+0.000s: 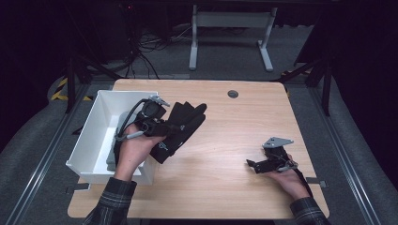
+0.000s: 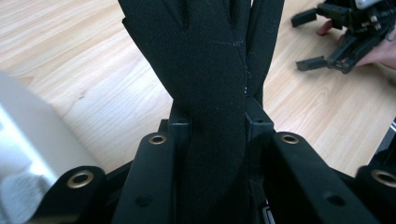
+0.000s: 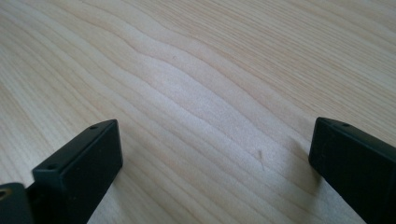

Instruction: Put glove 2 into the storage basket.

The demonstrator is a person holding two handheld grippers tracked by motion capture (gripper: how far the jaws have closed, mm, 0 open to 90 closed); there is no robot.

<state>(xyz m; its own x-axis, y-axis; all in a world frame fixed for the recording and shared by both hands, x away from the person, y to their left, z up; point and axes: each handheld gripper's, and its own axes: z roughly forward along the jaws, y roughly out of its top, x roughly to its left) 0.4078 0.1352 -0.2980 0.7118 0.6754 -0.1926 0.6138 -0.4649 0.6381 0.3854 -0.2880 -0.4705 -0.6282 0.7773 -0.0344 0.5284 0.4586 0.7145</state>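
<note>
A black glove [image 1: 180,126] is held clamped in the left gripper [image 1: 170,127], its long axis running away from the jaws, just beside the white bin [image 1: 89,136]; the right gripper [image 1: 256,165] rests wide open and empty, well apart on the table [image 1: 234,131]

1 black glove [image 1: 180,126], 1 white bin [image 1: 101,123], 2 grippers.

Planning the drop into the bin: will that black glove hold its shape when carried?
Probably not: the glove looks like soft fabric, drooping either side of the left gripper. Likely light. Its matte cloth seems unlikely to slip.
</note>
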